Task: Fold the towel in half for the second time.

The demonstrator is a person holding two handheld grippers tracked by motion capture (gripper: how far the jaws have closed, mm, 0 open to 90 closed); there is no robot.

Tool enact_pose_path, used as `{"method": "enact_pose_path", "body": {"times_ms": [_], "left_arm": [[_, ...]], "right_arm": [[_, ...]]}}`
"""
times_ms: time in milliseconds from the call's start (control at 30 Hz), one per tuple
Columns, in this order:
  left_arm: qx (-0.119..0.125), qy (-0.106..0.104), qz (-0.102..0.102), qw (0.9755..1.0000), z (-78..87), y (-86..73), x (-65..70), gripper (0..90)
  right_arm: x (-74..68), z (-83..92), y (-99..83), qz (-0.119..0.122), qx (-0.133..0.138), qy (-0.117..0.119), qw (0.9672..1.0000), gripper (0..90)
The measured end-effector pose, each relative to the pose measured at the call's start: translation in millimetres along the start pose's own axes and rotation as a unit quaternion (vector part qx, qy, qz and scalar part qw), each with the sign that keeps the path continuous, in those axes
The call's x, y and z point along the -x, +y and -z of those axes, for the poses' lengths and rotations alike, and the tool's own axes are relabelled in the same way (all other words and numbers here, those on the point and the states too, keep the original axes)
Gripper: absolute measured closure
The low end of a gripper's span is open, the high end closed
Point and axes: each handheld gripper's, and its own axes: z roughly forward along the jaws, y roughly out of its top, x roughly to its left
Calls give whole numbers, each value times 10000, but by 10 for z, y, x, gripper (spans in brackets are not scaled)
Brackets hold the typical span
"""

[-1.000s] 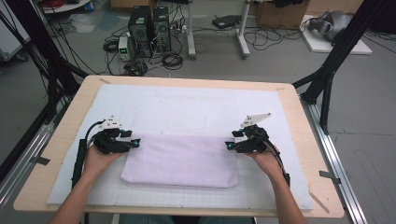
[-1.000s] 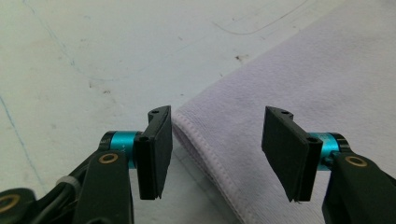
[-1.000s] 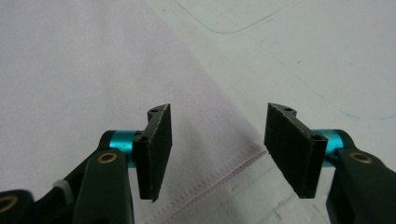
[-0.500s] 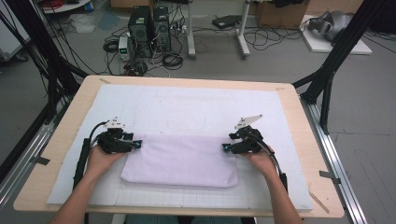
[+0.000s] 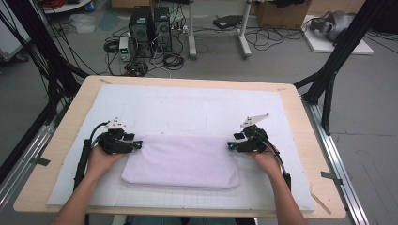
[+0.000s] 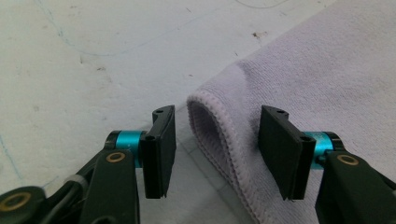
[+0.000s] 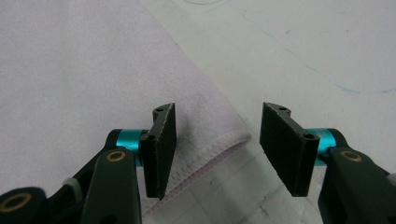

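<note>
Lilac towel [image 5: 180, 161], folded, is laid across the near half of the white mat [image 5: 197, 108], both far corners bracketed.

Left gripper [image 5: 137, 145] and right gripper [image 5: 230, 146] are held half open, jaws astride each corner, nothing pinched, having just been narrowing for a grasp.

Both forearms reach forward, left gripper [image 5: 139, 144] and right gripper [image 5: 229, 146] held apart, jaws parted.

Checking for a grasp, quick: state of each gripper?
Left gripper: open, towel corner between jaws, unpinched.
Right gripper: open, towel corner between jaws, unpinched.
</note>
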Motion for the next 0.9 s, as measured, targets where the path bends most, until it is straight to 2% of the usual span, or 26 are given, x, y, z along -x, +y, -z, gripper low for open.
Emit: {"method": "enact_pose_path", "body": {"times_ms": [67,167,300,367,400,467,500,567,667,767,900], "left_arm": [[-6,25,39,10000,-7,3,-2,448],[-37,-21,47,10000,-11,11,-1,466],[-130,-70,-40,9999,-36,60,26,535],[-135,-121,-2,9998,-40,59,23,569],[-113,-150,51,9998,-40,56,20,585],[-120,-183,36,9998,-35,57,22,617],[-106,-192,10,9998,-34,60,31,653],[-73,-160,-39,9998,-31,67,58,719],[-42,-44,-144,9999,-13,80,85,780],[174,74,-131,9997,25,120,93,802],[455,271,-152,9985,75,323,76,806]], "right_arm": [[-3,-7,3,66,-40,-28,10000,452],[-6,-15,-1,33,-74,33,10000,462],[-29,-50,11,51,-112,39,9999,474],[-30,-68,13,64,-123,68,9999,496],[-28,-68,12,36,-136,79,9999,516],[-13,-67,6,-17,-119,259,9996,600],[-22,-63,9,-15,-146,268,9995,642],[-53,-62,25,146,-161,311,9993,731],[-103,-38,59,355,-193,222,9989,780],[-82,25,110,301,-103,152,9994,784],[-23,130,279,348,87,-138,9993,784]]}}
